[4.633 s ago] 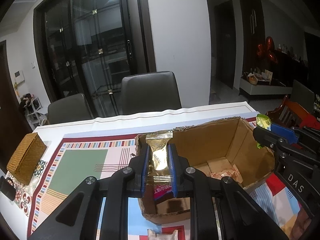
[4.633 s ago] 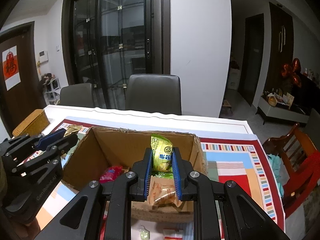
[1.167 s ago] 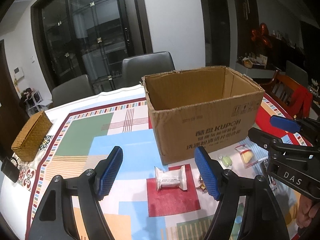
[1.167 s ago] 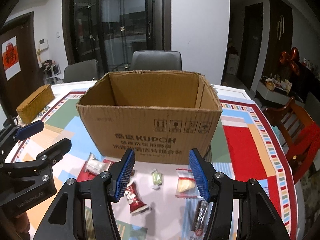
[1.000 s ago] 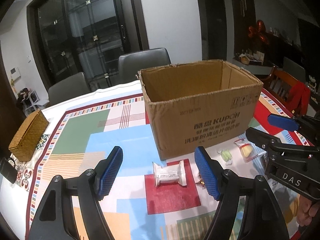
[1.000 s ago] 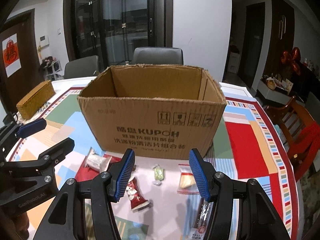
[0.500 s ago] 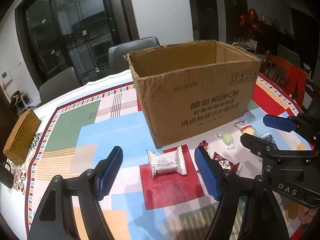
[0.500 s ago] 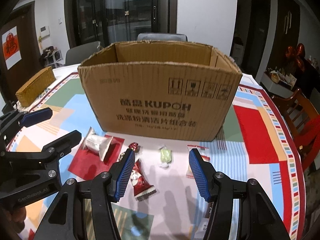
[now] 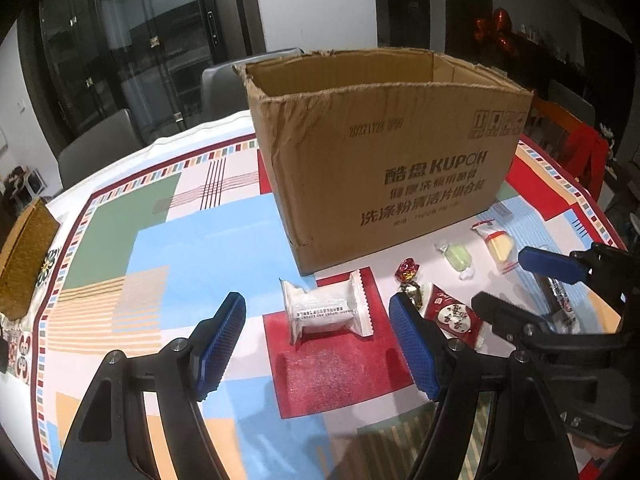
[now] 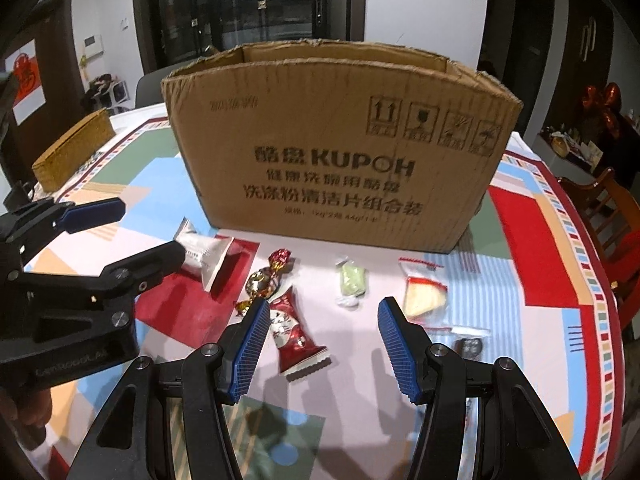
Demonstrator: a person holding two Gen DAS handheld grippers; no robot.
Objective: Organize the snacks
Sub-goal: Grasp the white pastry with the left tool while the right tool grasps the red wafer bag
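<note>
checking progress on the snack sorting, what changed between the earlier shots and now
Both grippers let go of their packets over the cardboard box, the left a gold one, the right a green one. They then drew back and came down, open and empty: the left gripper around the white packet, the right gripper near the red packet and green candy. Box and loose snacks stayed put.

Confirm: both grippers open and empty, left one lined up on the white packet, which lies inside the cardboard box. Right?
Not quite. The white packet is not inside the cardboard box; it lies on the tablecloth in front of the box, as the left wrist view shows. The rest holds: the left gripper and right gripper are both open and empty, with the left one lined up on that packet.
</note>
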